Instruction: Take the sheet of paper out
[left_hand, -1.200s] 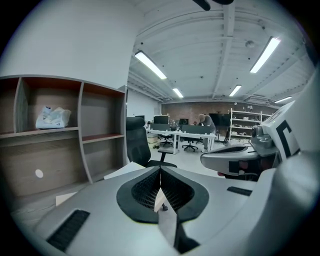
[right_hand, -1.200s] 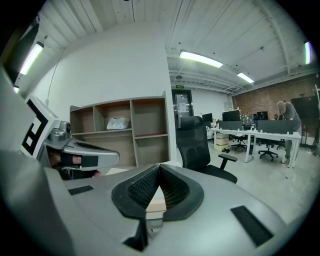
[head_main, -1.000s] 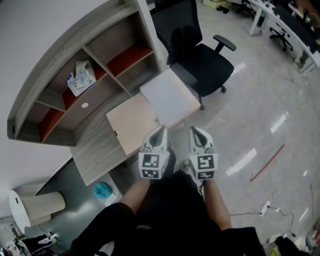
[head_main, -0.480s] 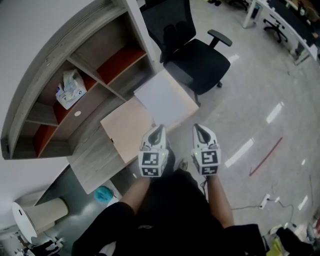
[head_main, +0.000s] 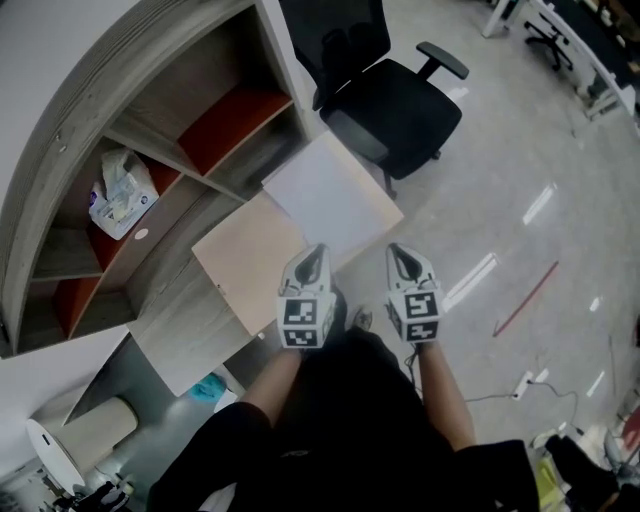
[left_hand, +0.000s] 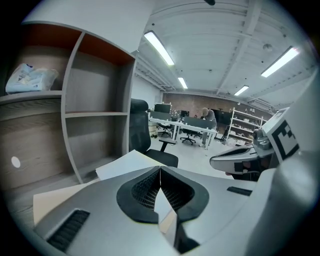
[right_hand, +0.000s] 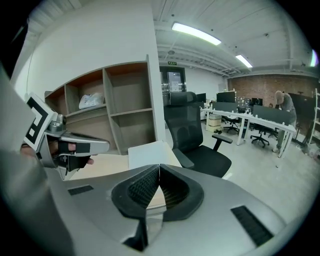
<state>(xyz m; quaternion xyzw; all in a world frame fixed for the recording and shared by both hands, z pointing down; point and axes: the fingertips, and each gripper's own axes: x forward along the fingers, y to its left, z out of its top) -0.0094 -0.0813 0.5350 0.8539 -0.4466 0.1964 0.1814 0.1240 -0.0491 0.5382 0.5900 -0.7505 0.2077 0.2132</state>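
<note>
The sheet of paper (head_main: 322, 195) lies just ahead of the left gripper (head_main: 317, 254) and right gripper (head_main: 398, 254), both clenched empty.

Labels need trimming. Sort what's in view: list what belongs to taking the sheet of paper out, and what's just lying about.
Belongs to the job: sheet of paper on the desk top; left hand-held gripper and right hand-held gripper, both shut and empty.

Lying about: office chair; tissue pack on the shelf; red stick on the floor.
</note>
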